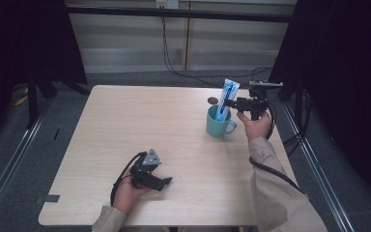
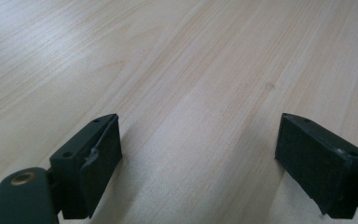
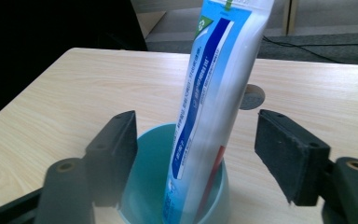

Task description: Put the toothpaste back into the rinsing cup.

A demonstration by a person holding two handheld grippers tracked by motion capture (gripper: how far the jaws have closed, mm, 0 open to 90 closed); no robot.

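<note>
Tube: toothpaste tube (image 1: pixel 228 98), white with blue stripe and blue print, small green mark near top (image 3: pixel 214 88).
Tube pose: stands on end inside mug, leaning, upper half above rim.
Mug: teal mug (image 1: pixel 216 126), upright, handle on its right in the high view.
Mug location: right half of table, far side.

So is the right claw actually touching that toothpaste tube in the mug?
Apart. The right gripper view shows the right claw open, with clear gaps between both black pads and the toothpaste tube, which stands in the teal mug.
</note>
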